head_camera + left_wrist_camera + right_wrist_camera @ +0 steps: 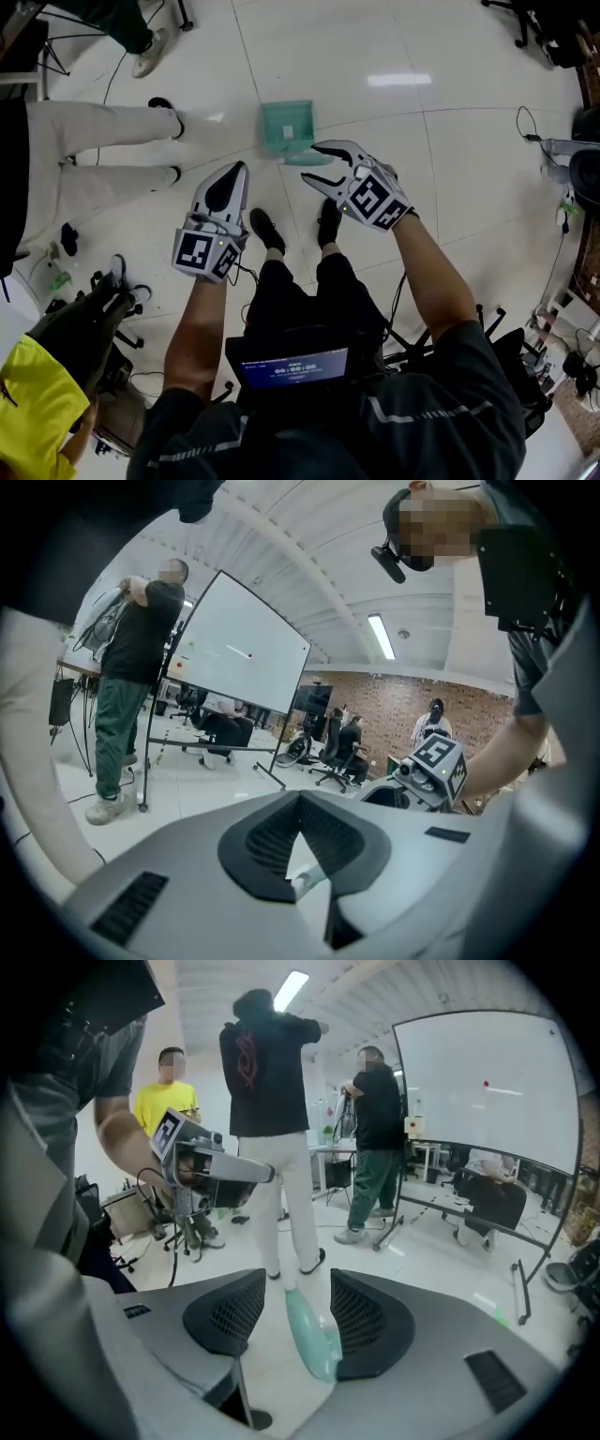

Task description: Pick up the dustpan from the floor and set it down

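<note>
Green dustpan handle (pixel 309 1337) sits, seemingly ungripped, within the wide-spread right gripper (pixel 298 1309).

Head camera: worn on the person's head, facing steeply down at the floor (pixel 450 141). The left gripper (pixel 241 169), right gripper (pixel 314 164) and dustpan (pixel 287 127) lie close below it.

Left gripper camera: set behind its own jaws, facing roughly level across the room to a whiteboard (pixel 239 653).

Right gripper camera: mounted likewise, tilted slightly down, very near the dustpan.

Both gripper views share the whiteboard, and each shows the other gripper.
</note>
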